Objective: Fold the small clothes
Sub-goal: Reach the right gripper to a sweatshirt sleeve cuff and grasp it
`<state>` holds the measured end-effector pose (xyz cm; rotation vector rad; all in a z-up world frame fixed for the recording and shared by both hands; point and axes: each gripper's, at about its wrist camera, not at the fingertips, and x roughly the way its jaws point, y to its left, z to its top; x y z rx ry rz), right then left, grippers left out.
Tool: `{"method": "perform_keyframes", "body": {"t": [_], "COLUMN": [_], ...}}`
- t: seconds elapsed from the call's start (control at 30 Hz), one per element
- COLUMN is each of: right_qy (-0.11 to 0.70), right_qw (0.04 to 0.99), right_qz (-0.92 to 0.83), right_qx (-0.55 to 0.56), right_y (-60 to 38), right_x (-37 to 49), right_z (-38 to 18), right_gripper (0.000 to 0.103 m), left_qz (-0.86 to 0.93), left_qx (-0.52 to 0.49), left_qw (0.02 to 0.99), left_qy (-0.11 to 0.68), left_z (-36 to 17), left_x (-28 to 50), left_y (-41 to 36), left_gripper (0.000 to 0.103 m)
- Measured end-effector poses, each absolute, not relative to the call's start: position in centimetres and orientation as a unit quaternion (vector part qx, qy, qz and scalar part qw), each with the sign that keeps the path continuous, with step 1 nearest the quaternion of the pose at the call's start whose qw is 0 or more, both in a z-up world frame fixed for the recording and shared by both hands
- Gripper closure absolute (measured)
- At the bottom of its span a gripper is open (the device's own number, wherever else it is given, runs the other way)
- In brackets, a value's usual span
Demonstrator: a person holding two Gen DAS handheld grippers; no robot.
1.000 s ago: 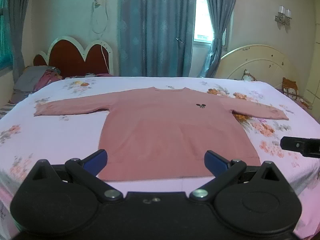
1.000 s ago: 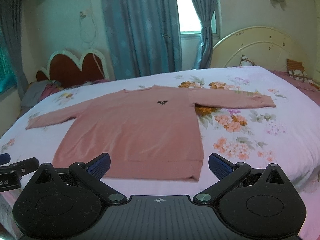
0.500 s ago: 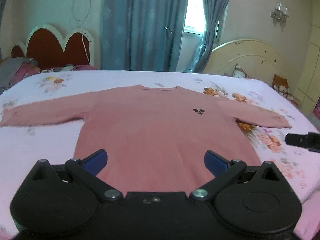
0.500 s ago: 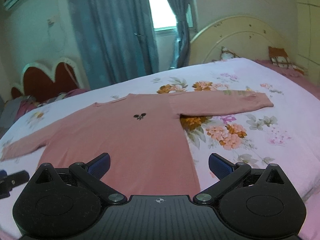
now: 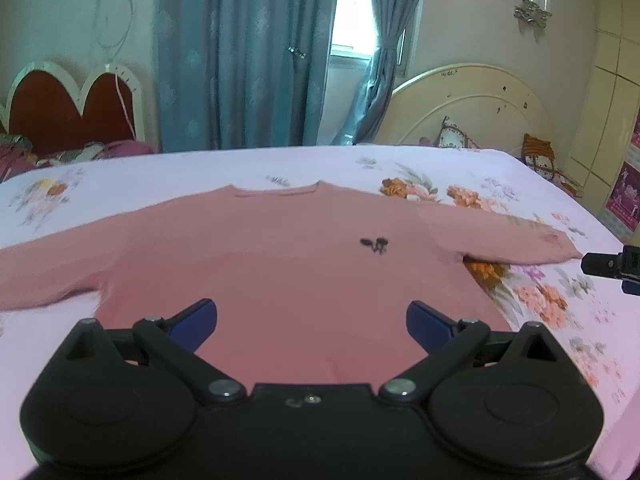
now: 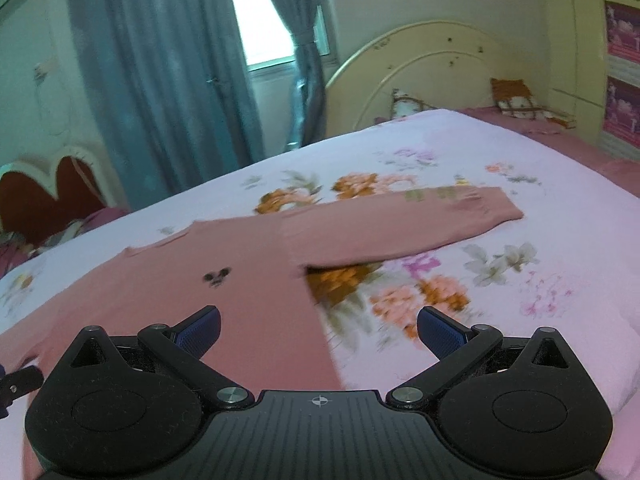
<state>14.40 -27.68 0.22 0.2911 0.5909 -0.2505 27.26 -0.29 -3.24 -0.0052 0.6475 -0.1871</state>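
Observation:
A pink long-sleeved sweater [image 5: 288, 264] lies flat, front up, on the bed, sleeves spread to both sides; a small dark emblem [image 5: 374, 245] marks its chest. My left gripper [image 5: 311, 316] is open and empty, hovering over the sweater's lower body. My right gripper [image 6: 318, 324] is open and empty over the sweater's right side edge, with the right sleeve [image 6: 400, 228] ahead of it. The sweater [image 6: 200, 300] fills the left of the right wrist view. The right gripper's tip [image 5: 612, 266] shows at the left wrist view's right edge, near the sleeve cuff.
The bed has a pale pink floral sheet [image 5: 540, 300]. A cream headboard [image 6: 420, 76] with cushions [image 6: 516, 100] stands at the right. A red heart-shaped headboard [image 5: 72, 108] and blue curtains [image 5: 240, 56] are behind. The left gripper's tip [image 6: 16, 380] shows at the right wrist view's left edge.
Both grippers have moved forward over the sweater, from beyond its hem to above its body. The right one has swung right toward the right sleeve. Both stay open.

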Motion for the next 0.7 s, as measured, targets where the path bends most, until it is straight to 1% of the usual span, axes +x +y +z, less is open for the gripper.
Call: {"method": "perform_keyframes", "body": {"t": [0.17,0.27,0.3,0.37,0.47,0.53,0.57,0.7], "right_qy": [0.266,0.245,0.241,0.245,0.256,0.259,0.264,0.282], "right_qw": [0.940,0.935,0.933,0.925,0.906,0.899,0.895,0.874], "right_qz": [-0.144,-0.172,-0.182,-0.197,-0.221,-0.231,-0.233,-0.242], "right_qx": [0.155,0.190,0.197,0.212,0.254,0.268,0.274,0.312], "right_y": [-32.7,-37.8,-39.6,-43.3,-49.0,-52.1,-53.2,-57.3], "right_x": [17.2,19.0,19.7,21.3,23.6,24.8,25.1,26.6], "right_z": [-1.1,-1.7,-1.9,-2.5,-4.3,-5.6,-6.1,-8.9], "right_gripper": [0.000,0.001,0.020,0.052,0.052,0.066,0.076,0.076], "left_qz": [-0.050,-0.046,-0.046,-0.044,-0.038,-0.038,-0.037,-0.036], "left_qx": [0.023,0.007,-0.004,-0.019,-0.022,-0.016,-0.013,-0.010], "left_qw": [0.945,0.940,0.938,0.935,0.933,0.931,0.929,0.925], "left_qy": [0.322,0.339,0.344,0.351,0.356,0.362,0.367,0.379], "left_z": [-4.3,-5.0,-5.3,-5.6,-6.0,-6.4,-6.6,-7.3], "left_x": [31.2,33.9,34.8,36.4,38.3,39.2,39.7,41.2], "left_y": [-3.1,-4.0,-4.4,-5.3,-7.5,-8.8,-9.5,-11.3], "left_gripper": [0.002,0.002,0.002,0.002,0.002,0.002,0.002,0.002]}}
